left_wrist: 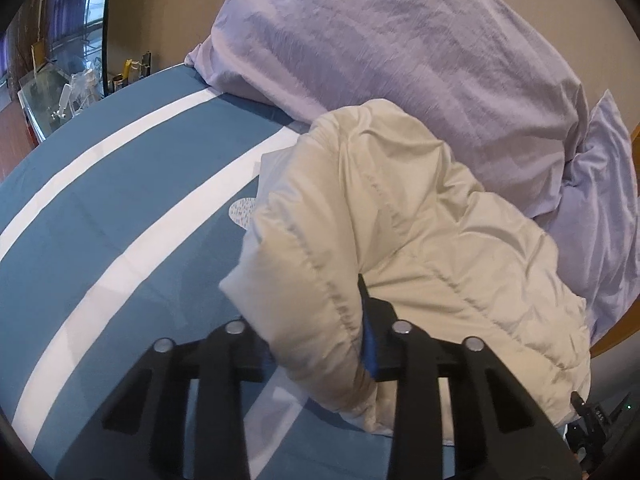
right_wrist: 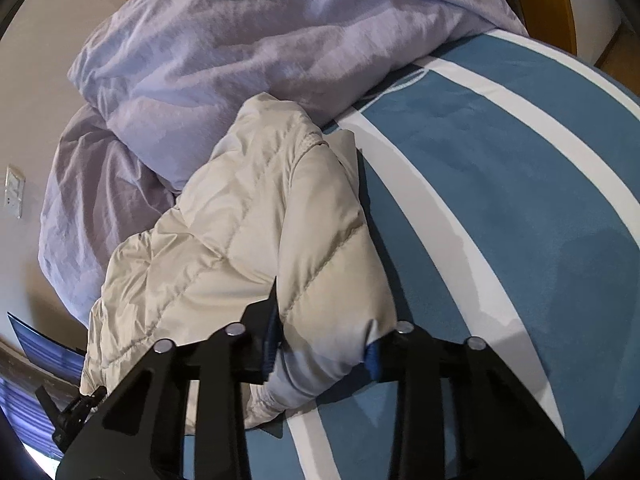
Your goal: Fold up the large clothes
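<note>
A big bed fills most of both views. Its cover (left_wrist: pixel 100 216) is blue with wide white stripes that curve across it. In the left wrist view the stripes run from the lower left up toward the middle. In the right wrist view they sweep down the right side. Behind the bed is a plain tan wall (left_wrist: pixel 168 8).

A big purple blanket (left_wrist: pixel 380 52) lies bunched up at the far end of the bed. It fills the top of both views and touches the jacket.

At the upper left of the left wrist view there is a dark doorway edge, and past it some clutter with clear plastic things (left_wrist: pixel 68 92), too small to name. A bit of wood (left_wrist: pixel 624 320) shows at the right edge. In the right wrist view a white switch plate (right_wrist: pixel 14 192) sits on the wall at the left.

The puffy cream jacket (left_wrist: pixel 420 232) lies in the middle of the bed, piled up against the purple blanket.

The left gripper (left_wrist: pixel 316 344) is at the bottom of its view. Its two black fingers squeeze a fat fold of the jacket between them.

The right gripper (right_wrist: pixel 320 344) is at the bottom of its view too. Its fingers with blue pads (right_wrist: pixel 270 344) pinch another puffy fold of the jacket.

A small part of the other gripper peeks in at the bottom corner of each view.
</note>
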A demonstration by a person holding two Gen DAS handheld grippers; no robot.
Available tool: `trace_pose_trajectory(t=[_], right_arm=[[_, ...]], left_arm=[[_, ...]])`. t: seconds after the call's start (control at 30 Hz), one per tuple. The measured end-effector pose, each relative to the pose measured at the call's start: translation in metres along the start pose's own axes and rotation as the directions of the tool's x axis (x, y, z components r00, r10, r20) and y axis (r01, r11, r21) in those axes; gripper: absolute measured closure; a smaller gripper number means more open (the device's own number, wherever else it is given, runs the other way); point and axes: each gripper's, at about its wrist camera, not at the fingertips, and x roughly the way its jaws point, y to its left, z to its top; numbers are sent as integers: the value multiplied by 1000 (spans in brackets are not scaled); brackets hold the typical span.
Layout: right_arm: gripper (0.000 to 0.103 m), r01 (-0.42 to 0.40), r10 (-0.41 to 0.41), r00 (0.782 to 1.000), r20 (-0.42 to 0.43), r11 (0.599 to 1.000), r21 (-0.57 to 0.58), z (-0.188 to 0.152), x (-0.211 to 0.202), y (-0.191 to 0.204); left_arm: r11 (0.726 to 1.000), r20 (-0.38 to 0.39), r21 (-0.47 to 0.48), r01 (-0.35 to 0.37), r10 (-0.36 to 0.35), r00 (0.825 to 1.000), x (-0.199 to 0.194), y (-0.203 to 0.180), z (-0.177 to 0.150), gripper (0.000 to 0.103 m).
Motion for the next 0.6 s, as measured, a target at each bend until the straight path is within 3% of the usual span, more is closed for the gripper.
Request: trace_pose_trajectory(t=[0.2,0.6], right_arm=[[73,-9,8,1000,-9,999,-42,-10,-14,6],[74,-131,120,988,-97,985,-116,-89,-62,11]], left_arm=[[1000,6,10,29,-29,1000,-20,13,-3,74],[1000,-8,25,18,-17,1000,-84,86,-36,74]])
